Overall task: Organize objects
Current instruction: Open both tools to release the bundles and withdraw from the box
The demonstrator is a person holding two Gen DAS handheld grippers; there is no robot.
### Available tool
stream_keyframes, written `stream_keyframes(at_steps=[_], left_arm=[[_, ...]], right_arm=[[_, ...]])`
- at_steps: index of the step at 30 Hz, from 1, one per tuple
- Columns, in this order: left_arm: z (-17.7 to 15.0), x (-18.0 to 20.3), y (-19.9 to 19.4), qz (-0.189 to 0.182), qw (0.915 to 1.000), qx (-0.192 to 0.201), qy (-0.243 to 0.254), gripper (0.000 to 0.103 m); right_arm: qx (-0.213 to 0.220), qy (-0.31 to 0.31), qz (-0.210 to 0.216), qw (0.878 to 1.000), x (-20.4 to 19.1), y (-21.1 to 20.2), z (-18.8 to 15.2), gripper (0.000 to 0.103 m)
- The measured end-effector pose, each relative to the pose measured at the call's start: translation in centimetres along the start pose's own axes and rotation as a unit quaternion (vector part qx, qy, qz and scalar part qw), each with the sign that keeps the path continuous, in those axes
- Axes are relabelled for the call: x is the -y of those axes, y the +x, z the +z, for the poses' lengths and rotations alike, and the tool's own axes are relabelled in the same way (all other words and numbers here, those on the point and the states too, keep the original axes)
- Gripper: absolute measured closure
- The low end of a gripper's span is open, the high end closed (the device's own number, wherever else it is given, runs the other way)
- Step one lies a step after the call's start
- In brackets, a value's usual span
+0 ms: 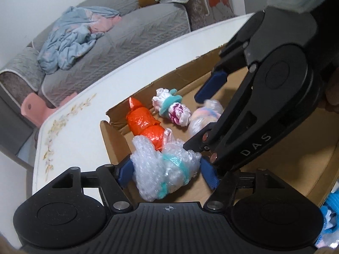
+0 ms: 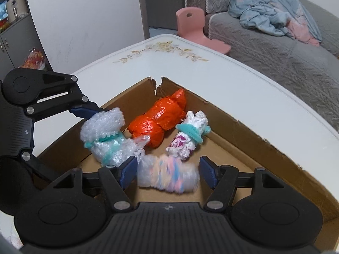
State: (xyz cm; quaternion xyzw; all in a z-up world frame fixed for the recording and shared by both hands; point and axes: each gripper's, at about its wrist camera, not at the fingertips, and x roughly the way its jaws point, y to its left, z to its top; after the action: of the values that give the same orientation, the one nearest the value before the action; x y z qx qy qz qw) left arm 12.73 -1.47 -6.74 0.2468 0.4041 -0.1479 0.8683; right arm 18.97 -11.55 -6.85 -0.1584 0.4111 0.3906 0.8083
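A shallow cardboard box (image 1: 275, 169) (image 2: 243, 131) lies on the white table. In it lie an orange plastic bundle (image 1: 146, 124) (image 2: 159, 120) and a white-and-magenta bundle tied with a teal band (image 1: 172, 109) (image 2: 188, 137). My left gripper (image 1: 165, 171) (image 2: 108, 135) is shut on a bubble-wrap bundle with a teal tie (image 1: 163, 165) (image 2: 106, 139), just above the box's near corner. My right gripper (image 2: 167, 173) (image 1: 208, 114) is open around a blurred clear bundle with pink, blue and peach stripes (image 2: 167, 175) (image 1: 203, 120); its pads stand clear of it.
The white table (image 2: 211, 67) has a flower print at its corner. A grey sofa with a crumpled blue cloth (image 2: 273, 12) stands beyond it. A pink child's chair (image 2: 197, 29) stands by the table's corner. A grey cabinet (image 2: 12, 31) is at far left.
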Motion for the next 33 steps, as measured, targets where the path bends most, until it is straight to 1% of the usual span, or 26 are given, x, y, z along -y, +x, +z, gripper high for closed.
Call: stream_keyframes(at_steps=[2,7,8,11,15,17,22,26,33], left_arm=[[0.1,0.2,-0.2,-0.002,1.0,-0.003,0.002,0.02],[0.6,0.8,-1.0,0.002,0.9999,-0.01,0.01,0.01],[0.9,0.7,-1.1,-0.002,0.9998,-0.016,0.01,0.008],[1.5,0.2,-1.3,-0.002,0.9993,-0.037,-0.005,0.005],[1.7,-0.9,-1.3,-0.013,0.9971,-0.056,-0.049,0.003],[1.6,-1.1,-1.3,-0.013,0.9965,-0.058,-0.059,0.003],[1.6,-1.4,-1.9,-0.005,0.9962,-0.057,-0.066,0.003],[1.5,-1.6,-2.3,-0.008,0.9959,-0.054,-0.073,0.003],[1.2,-1.8,-3.4,-0.005,0.9961,-0.043,-0.077,0.001]], right_arm=[[-0.001,-0.003,0.0,1.0,0.0,-0.3,0.1,0.033],[-0.008,-0.011,0.0,1.0,0.0,-1.2,0.1,0.027],[-0.011,-0.014,0.001,1.0,0.0,-1.2,0.3,0.025],[-0.019,-0.034,-0.005,0.999,-0.1,-1.7,0.6,0.022],[-0.027,-0.04,-0.005,0.999,0.1,-1.8,1.1,0.022],[-0.029,-0.039,-0.005,0.999,0.2,-1.7,1.2,0.022],[-0.032,-0.044,-0.006,0.998,-0.1,-1.8,1.2,0.021],[-0.029,-0.04,-0.009,0.999,-0.1,-2.0,1.4,0.018],[-0.029,-0.039,-0.013,0.999,-0.5,-2.4,1.3,0.017]])
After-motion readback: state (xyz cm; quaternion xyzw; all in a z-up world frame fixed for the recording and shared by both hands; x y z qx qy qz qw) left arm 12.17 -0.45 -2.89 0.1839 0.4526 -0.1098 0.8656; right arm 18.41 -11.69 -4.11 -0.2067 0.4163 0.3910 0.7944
